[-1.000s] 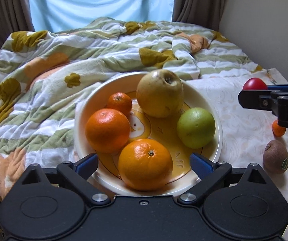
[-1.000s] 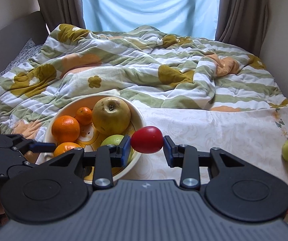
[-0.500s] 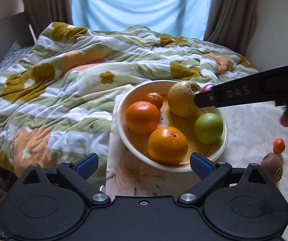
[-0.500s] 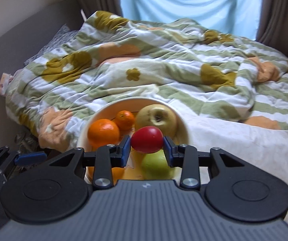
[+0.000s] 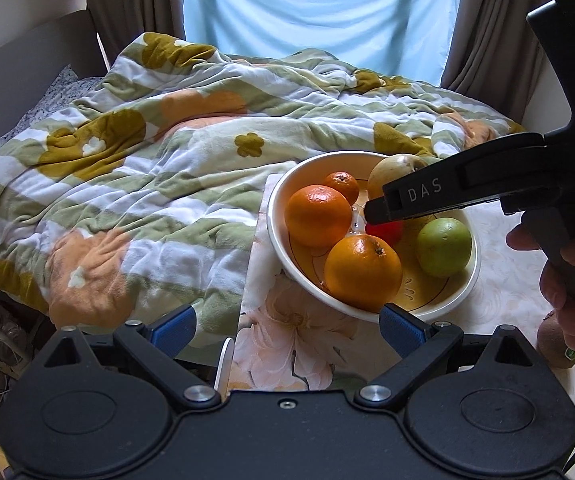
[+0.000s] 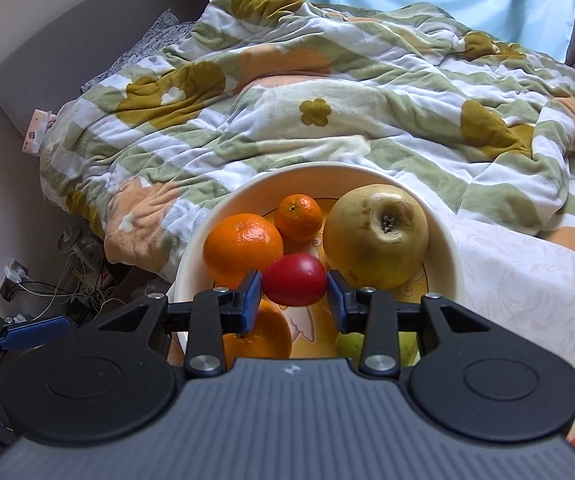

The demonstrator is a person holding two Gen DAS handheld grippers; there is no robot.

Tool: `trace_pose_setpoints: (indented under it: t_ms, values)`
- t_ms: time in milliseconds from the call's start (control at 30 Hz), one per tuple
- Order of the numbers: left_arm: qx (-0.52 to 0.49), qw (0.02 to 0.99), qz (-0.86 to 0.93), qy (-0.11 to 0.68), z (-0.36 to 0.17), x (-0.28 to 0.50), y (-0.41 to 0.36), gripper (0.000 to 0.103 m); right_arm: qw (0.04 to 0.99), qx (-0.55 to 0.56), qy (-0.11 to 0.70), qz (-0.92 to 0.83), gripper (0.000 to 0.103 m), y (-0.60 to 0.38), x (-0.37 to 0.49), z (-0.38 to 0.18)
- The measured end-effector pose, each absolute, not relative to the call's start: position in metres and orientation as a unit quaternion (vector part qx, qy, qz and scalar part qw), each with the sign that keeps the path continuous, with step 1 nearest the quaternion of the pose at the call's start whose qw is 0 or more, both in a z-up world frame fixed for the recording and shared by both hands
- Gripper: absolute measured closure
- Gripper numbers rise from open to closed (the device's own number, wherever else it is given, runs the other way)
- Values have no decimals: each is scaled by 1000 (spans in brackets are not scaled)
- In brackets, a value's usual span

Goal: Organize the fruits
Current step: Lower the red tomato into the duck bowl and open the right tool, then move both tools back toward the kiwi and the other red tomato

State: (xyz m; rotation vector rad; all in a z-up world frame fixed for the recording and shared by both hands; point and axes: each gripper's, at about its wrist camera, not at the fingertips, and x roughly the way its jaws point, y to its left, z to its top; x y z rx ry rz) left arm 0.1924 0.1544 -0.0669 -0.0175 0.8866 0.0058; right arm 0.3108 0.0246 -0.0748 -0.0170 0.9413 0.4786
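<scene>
Crowding the bowl (image 6: 443, 248): oranges (image 6: 242, 243), pear (image 6: 375, 235), beside gripper-held tomato (image 6: 294, 278)

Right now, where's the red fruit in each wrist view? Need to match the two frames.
Left wrist: red fruit right of centre, in the bowl, mostly hidden under the right gripper's black finger, between the two big oranges.
Right wrist: red fruit centre frame, between the blue pads, over the bowl.
Shared landmark: the yellow pear-like fruit at the bowl's far side.
</scene>
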Motion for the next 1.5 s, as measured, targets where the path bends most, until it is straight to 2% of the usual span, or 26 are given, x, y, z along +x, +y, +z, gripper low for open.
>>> trace_pose_setpoints:
  t_ms: [100,167,200,933,1500]
  values:
    - [-7,902,0,431,-67,190,154,3,866,-8,443,232,31,23,309,-72]
    - [-2,902,-1,431,-66,188,153,3,871,-6,436,225,4,21,306,-69]
    - [1,902,-2,431,-66,186,153,3,875,-4,431,220,0,20,304,-68]
    - [39,924,-51,376,-15,161,142,3,915,21,378,141,0,-27,236,-9]
    - [51,935,5,351,11,114,83,3,934,50,344,82,0,-145,157,16]
